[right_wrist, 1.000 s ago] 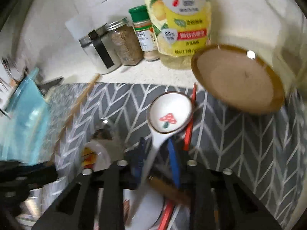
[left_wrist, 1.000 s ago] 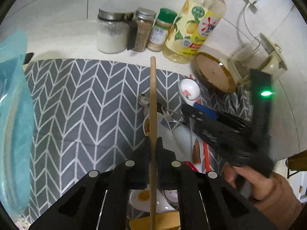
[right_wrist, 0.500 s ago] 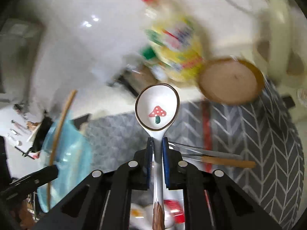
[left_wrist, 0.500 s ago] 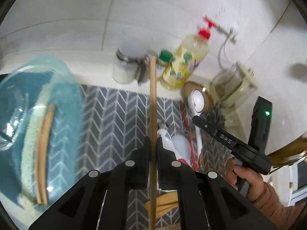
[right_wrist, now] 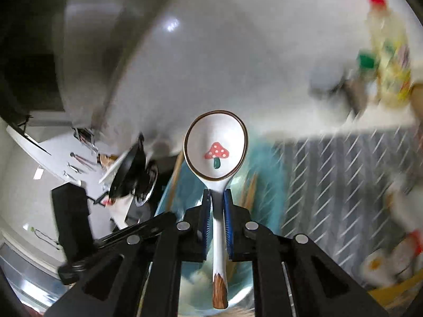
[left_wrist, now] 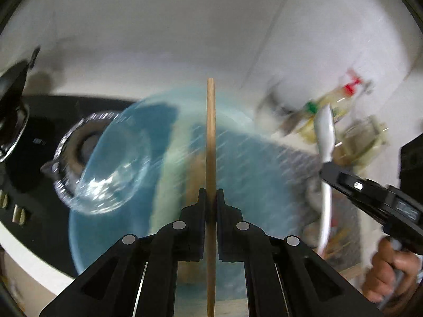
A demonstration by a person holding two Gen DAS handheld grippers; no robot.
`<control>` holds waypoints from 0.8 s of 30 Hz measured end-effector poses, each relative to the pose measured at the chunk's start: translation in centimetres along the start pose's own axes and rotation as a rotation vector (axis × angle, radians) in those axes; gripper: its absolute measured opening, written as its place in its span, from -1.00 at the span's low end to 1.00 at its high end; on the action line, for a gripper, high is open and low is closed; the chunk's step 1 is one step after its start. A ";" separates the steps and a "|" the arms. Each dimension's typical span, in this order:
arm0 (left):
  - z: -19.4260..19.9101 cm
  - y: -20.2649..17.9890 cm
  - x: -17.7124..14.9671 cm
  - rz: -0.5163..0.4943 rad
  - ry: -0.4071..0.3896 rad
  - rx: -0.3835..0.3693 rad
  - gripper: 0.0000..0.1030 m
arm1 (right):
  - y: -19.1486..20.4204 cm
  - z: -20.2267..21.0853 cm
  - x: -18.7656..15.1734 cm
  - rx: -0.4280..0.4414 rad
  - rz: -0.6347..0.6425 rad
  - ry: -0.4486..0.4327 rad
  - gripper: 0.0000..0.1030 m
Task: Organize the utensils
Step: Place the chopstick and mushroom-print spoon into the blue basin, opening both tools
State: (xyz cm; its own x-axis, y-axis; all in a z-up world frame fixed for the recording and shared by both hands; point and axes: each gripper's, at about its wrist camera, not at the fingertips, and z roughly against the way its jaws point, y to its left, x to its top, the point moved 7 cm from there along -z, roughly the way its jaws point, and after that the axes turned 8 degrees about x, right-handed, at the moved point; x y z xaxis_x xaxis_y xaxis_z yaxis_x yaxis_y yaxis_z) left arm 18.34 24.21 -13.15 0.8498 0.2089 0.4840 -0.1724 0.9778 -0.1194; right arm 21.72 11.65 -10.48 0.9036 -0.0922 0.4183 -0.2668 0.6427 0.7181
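My left gripper [left_wrist: 210, 198] is shut on a long wooden chopstick [left_wrist: 210, 137] that stands upright between the fingers, held above a blue glass bowl [left_wrist: 246, 163]. Another wooden stick lies blurred inside that bowl. My right gripper [right_wrist: 217, 200] is shut on the handle of a white ceramic spoon with a red mushroom [right_wrist: 216, 150], held over the bowl's blue rim [right_wrist: 269, 174]. The spoon [left_wrist: 325, 142] and right gripper also show at the right of the left wrist view.
A clear glass bowl [left_wrist: 105, 163] sits left of the blue one, on a black stove top [left_wrist: 31, 158]. The grey chevron mat [right_wrist: 343, 179], oil bottle [right_wrist: 388, 52] and spice jars are to the right, blurred. More utensils lie at the lower right [right_wrist: 391, 261].
Both grippers have swung left, away from the utensil pile and over the blue bowl. The right gripper closed on the mushroom spoon and lifted it. The left still holds the chopstick.
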 end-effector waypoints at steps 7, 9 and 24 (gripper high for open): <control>-5.6 3.2 -1.3 -0.001 0.114 -0.011 -0.85 | -2.7 -10.1 -3.5 -0.214 -0.092 0.201 -0.80; -6.1 3.4 -1.4 -0.008 0.115 -0.013 -0.85 | -3.1 -11.6 -3.5 -0.288 -0.067 0.223 -0.79; -3.8 4.0 -2.1 0.008 0.109 0.037 -0.72 | -3.5 -13.0 -0.5 -0.408 0.021 0.242 -0.76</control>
State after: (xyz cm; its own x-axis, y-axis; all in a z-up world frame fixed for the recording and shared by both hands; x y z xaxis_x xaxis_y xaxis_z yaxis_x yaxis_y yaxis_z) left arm 17.77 27.61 -17.94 0.8972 0.2159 0.3853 -0.1964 0.9764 -0.0898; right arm 26.57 19.33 -20.35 0.9645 0.0725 0.2541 -0.1762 0.8931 0.4140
